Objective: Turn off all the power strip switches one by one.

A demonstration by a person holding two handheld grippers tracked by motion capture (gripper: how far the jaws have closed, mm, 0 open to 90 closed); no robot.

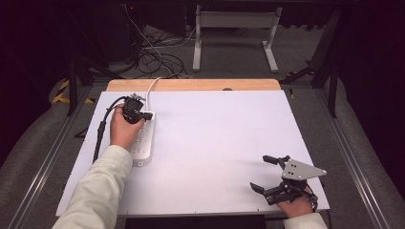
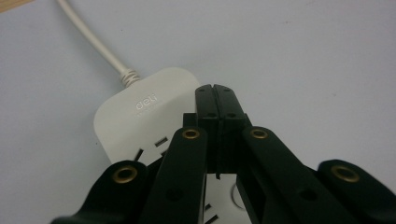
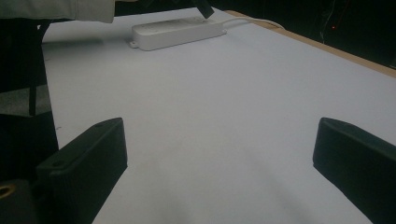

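White power strip (image 1: 143,138) lies at the worktop's (image 1: 215,143) left side; left tool (image 2: 216,88), jaws closed on nothing, hovers over its cord end. Right tool (image 1: 267,174) sits wide open, well apart.

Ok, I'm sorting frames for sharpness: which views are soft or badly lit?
High view: sharp on the table, dark surroundings. Left gripper view: the shut left claw is crisp at the tip, its near arms blur; the power strip is readable. Right gripper view: dim, the open right claw underexposed.
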